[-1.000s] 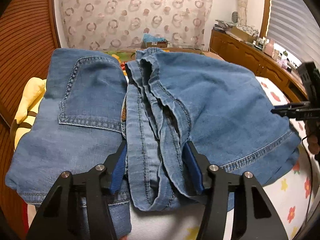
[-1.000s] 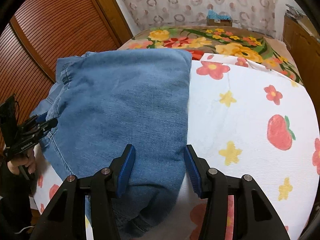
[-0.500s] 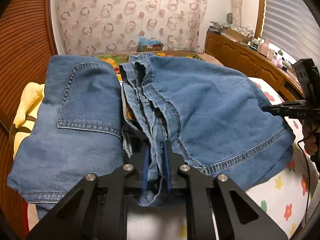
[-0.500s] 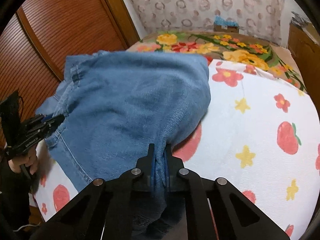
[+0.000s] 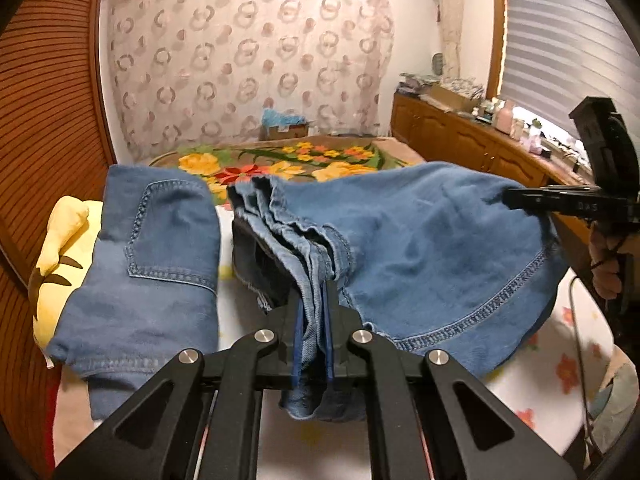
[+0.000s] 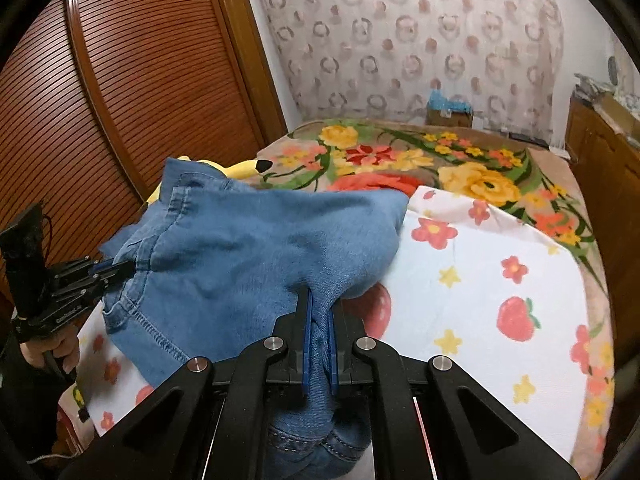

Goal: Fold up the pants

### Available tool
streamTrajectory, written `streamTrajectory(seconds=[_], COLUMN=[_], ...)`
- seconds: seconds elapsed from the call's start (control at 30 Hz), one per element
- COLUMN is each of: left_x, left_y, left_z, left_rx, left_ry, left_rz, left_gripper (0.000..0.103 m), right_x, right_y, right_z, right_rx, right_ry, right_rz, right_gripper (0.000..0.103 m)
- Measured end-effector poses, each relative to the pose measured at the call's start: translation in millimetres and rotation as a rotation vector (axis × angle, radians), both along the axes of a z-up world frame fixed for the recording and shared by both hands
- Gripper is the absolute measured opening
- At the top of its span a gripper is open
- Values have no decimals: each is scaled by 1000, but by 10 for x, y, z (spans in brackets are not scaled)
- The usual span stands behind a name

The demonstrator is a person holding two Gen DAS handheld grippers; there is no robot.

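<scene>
Blue denim pants (image 5: pixel 420 248) hang lifted above the bed, stretched between both grippers. My left gripper (image 5: pixel 312 320) is shut on the bunched hem edges of the pants. My right gripper (image 6: pixel 318 332) is shut on a fold of the same pants (image 6: pixel 248 248). The right gripper also shows at the right of the left wrist view (image 5: pixel 516 198), and the left gripper at the left of the right wrist view (image 6: pixel 120 268). The pants' back-pocket part (image 5: pixel 160 248) lies flat on the bed at the left.
A white sheet with flowers and strawberries (image 6: pixel 500 292) covers the near bed; a floral blanket (image 6: pixel 440 160) lies beyond. A yellow plush toy (image 5: pixel 60 240) sits under the pants at the left. A slatted wooden wardrobe (image 6: pixel 140 80) stands left, a wooden cabinet (image 5: pixel 460 140) right.
Both grippers closed on the denim, then raised it off the bed; the cloth now hangs taut between them, higher than before.
</scene>
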State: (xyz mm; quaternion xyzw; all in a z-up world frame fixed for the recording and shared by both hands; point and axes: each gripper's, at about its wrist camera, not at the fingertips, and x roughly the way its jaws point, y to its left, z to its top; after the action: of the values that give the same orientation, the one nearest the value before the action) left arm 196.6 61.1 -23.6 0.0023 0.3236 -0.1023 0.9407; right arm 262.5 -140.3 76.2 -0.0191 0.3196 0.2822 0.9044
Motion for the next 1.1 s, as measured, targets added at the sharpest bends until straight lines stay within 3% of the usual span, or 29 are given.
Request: streamTrajectory(seconds=[0.7, 1.1], left_x=[-1108, -1099], left_y=[-524, -486], left_z=[17, -291], left_rx=[-45, -29], left_ry=[-46, 18], left_rz=[-109, -84], left_gripper=[9, 9], right_x=[-1678, -1775], right_y=[-557, -633], right_z=[25, -235], right_rx=[-14, -36], right_ry=[-37, -9], right_rz=[-63, -123], right_gripper=[6, 6])
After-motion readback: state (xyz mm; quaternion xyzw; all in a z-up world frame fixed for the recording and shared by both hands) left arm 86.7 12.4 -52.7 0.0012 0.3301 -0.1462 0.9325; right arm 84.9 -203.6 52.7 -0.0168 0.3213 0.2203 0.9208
